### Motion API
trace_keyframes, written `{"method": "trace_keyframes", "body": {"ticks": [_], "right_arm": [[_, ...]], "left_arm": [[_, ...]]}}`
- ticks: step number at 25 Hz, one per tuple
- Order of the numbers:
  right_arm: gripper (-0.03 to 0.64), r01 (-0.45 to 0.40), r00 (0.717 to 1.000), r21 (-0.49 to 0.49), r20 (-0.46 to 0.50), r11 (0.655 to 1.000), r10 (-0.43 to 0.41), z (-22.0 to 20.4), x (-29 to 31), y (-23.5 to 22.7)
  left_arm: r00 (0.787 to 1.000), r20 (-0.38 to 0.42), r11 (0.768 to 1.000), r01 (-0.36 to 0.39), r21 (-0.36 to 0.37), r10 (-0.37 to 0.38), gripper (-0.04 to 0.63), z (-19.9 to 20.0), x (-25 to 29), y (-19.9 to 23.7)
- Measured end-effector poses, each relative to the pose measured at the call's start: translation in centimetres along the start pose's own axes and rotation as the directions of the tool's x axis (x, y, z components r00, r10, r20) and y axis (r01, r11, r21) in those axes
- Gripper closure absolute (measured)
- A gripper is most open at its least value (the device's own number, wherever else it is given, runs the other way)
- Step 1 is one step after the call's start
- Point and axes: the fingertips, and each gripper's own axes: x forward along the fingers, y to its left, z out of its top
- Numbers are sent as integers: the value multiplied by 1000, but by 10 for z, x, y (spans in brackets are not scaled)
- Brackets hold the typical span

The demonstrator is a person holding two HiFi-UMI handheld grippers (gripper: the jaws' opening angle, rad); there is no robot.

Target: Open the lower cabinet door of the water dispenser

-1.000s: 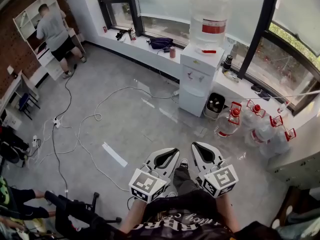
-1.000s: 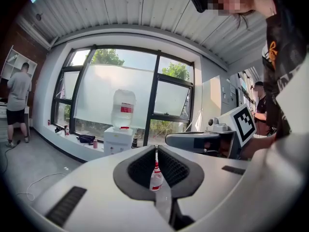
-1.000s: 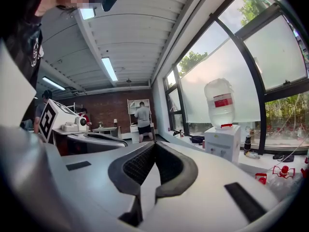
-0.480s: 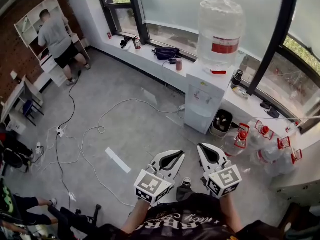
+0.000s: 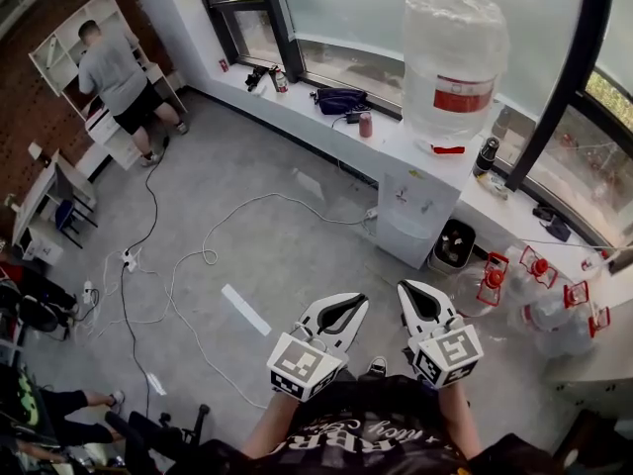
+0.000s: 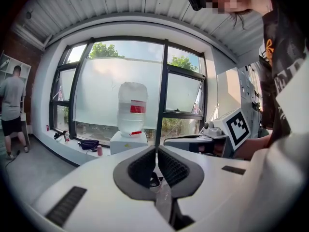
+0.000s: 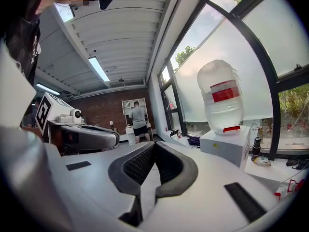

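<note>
Loose cables [image 5: 188,265] trail over the floor at centre-left, an easy snag for feet. Low in the frame, the left gripper [image 5: 348,308] and right gripper [image 5: 413,298] have their fingers pinched together, holding nothing. The dispenser [image 5: 420,201] stands well ahead, upper right. I reckon closed fingers would only bump its lower door [image 5: 401,237], not hook it.

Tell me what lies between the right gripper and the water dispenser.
Only bare grey floor, from the right gripper to the water dispenser; the head view shows it.
</note>
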Motion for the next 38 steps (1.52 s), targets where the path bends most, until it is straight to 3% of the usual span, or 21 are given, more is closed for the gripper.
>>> {"method": "trace_keyframes", "body": {"ticks": [8, 17, 21, 30, 38], "right_arm": [[606, 63, 998, 43, -8, 997, -63, -12, 14, -13], [606, 238, 971, 95, 7, 967, -240, -13, 62, -7], [606, 321, 946, 116, 7, 940, -324, -22, 88, -7], [604, 486, 874, 111, -49, 867, -484, -59, 125, -26], [581, 585, 809, 91, -132, 806, -573, -126, 128, -96]], "left_arm": [[999, -19, 999, 42, -11, -43, 569, -4, 15, 28], [976, -52, 977, 211, 37, -209, 569, -5, 22, 89], [949, -83, 951, 308, 42, -304, 568, -15, 22, 116], [866, -152, 870, 489, 62, -476, 569, -44, 34, 159], [793, -210, 800, 596, 72, -572, 569, -78, 73, 159]]}}
